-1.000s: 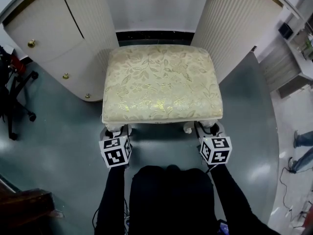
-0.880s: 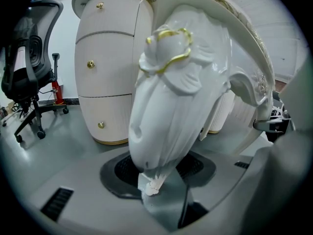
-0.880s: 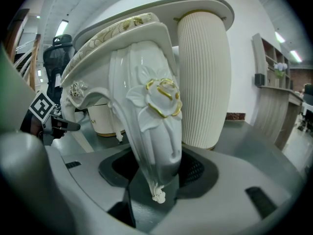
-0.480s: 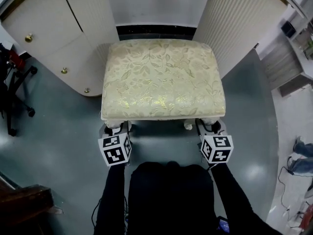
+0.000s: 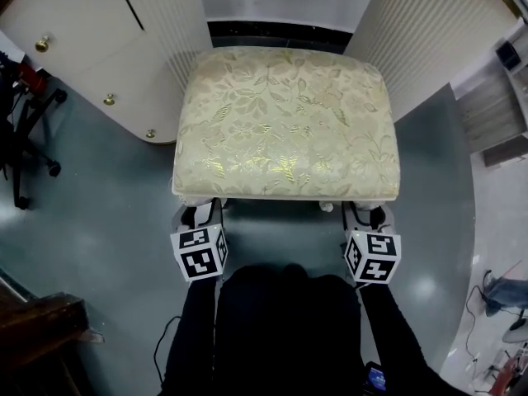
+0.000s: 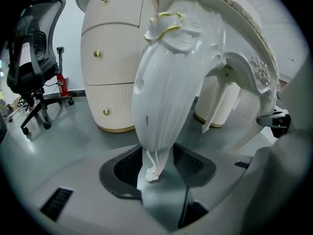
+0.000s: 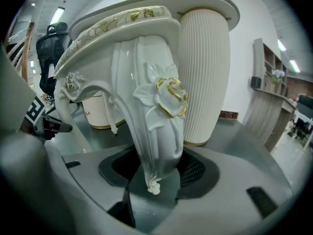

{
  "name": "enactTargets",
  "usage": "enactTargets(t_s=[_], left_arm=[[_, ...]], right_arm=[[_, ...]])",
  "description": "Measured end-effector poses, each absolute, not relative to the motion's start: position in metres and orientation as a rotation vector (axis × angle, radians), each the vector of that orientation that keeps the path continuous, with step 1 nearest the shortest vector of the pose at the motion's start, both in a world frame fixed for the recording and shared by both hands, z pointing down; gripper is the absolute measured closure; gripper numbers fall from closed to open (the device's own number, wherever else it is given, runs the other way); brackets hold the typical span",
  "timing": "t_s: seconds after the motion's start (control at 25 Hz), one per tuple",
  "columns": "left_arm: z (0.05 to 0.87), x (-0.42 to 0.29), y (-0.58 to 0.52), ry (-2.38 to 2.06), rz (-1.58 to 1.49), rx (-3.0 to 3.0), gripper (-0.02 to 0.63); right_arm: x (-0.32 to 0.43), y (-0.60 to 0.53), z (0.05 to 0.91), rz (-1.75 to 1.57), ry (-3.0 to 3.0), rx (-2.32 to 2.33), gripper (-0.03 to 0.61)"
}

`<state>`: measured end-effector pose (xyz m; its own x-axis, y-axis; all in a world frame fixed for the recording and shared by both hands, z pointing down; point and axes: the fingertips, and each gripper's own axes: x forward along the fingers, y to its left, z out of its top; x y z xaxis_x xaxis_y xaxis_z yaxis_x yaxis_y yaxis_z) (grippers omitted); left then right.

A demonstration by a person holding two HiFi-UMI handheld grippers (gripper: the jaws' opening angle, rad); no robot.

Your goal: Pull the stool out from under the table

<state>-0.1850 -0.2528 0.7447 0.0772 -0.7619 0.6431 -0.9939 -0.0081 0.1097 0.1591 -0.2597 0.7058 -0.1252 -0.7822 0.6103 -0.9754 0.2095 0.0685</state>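
Observation:
The stool (image 5: 285,122) has a cream floral cushion and white carved legs, and stands between the two white pedestals of the table (image 5: 437,40). My left gripper (image 5: 196,217) is shut on the stool's front left leg (image 6: 164,97), with the pads pressing on its thin lower end just above the foot. My right gripper (image 5: 367,219) is shut on the front right leg (image 7: 154,121), which carries a gold-edged flower. From above, the cushion's front edge hides both sets of jaws. In their own views the left gripper (image 6: 156,163) and the right gripper (image 7: 154,173) hold the feet just off the grey floor.
The left pedestal (image 5: 99,48) has brass-knobbed drawers and the right one is ribbed. A black office chair (image 5: 25,130) stands at far left, a dark wooden piece (image 5: 41,337) at lower left, and shelving (image 5: 503,97) at right. My black-sleeved arms fill the bottom middle.
The stool and both grippers on its legs have come back toward me, away from the table. The pedestals and the dark strip behind the stool have slid up the view.

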Motion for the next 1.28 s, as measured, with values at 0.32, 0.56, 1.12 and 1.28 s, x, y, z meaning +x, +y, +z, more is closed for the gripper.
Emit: enactTargets(t_s=[0.32,0.56,1.12,1.28], left_arm=[[0.740,-0.184,-0.236,-1.682,0.632,1.726,0.402],[0.727,-0.174,-0.210,-1.589,0.691,1.628,0.402],[0.590,-0.128,-0.188,-1.462,0.708,1.590,0.525],[0.542,-0.129,-0.193,-1.465,0.681,1.592,0.599]], right_arm=[[0.161,-0.242,0.703,0.609,-1.849,1.569,0.360],[0.160,-0.206,0.690,0.730,-1.734,1.495,0.360],[0.134,-0.168,0.579,0.931,-1.675,1.340,0.572],[0.123,-0.171,0.537,0.951,-1.695,1.312,0.574]])
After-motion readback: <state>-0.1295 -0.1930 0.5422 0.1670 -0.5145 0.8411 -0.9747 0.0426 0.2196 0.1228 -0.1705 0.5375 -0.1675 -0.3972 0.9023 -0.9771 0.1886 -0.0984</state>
